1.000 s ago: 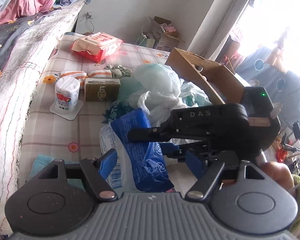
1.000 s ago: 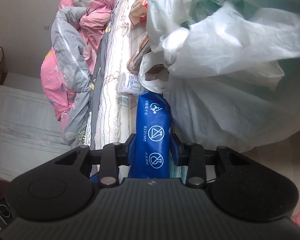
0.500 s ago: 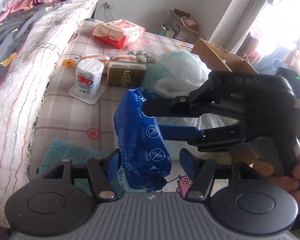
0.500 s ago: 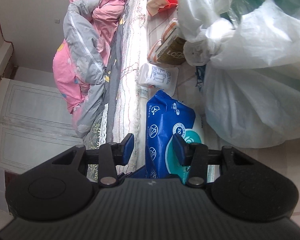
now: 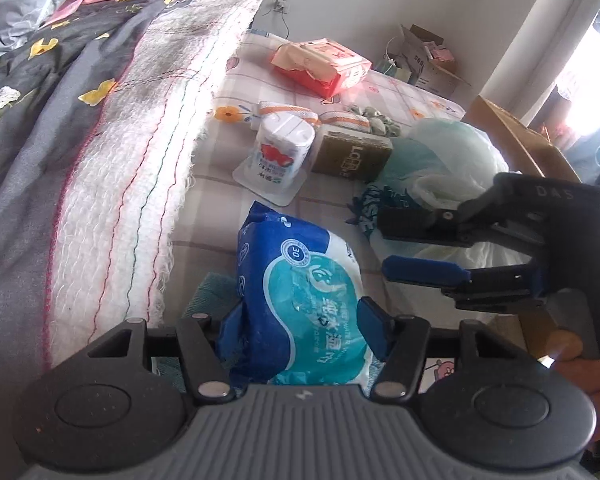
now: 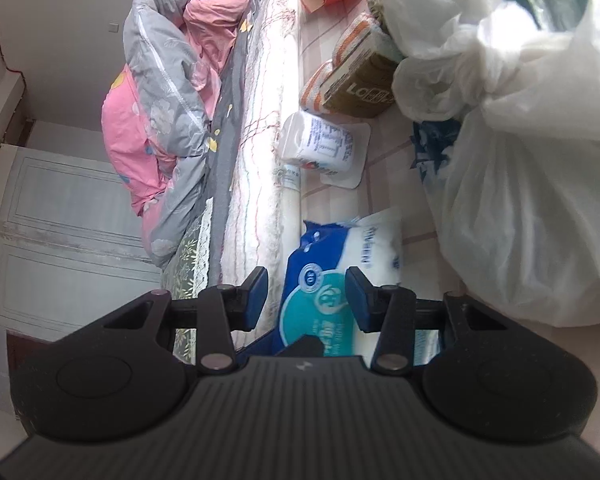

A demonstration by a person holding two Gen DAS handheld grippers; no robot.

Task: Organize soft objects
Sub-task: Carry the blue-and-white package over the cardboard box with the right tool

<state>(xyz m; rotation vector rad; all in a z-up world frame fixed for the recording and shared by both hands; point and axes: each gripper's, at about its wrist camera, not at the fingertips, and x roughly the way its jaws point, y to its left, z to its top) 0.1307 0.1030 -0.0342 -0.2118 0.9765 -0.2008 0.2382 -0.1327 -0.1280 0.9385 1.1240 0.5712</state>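
Your left gripper (image 5: 300,330) has the blue wet-wipe pack (image 5: 300,292) between its jaws, which are closing; both pads look to be against the pack's sides, the left one sunk into the blue film. The pack lies face up on the checked floor mat (image 5: 320,216), near the mat's edge that runs along the white fringed bedspread (image 5: 140,152), with a teal cloth (image 5: 208,292) under its near end.

Your right gripper (image 5: 396,248) hangs beside the pack with jaws spread and nothing between them; in its own view the pack (image 6: 340,280) lies below the gap, untouched.

Judgement on the step in hand: finish the squeeze across the pack's width, not its sealed ends, and stop once the film dimples, since it will slip if crushed. Keep the right gripper clear of the white plastic bag (image 6: 540,200), and lift straight up so the teal cloth is not dragged along.

Legible writing: "30" in a round badge on the pack, with Chinese characters I cannot read reliably; "DAS" on the right gripper's body; "LO" beginning a word on the brown box (image 5: 352,156); the white canister (image 5: 282,148) carries a red emblem and small illegible print
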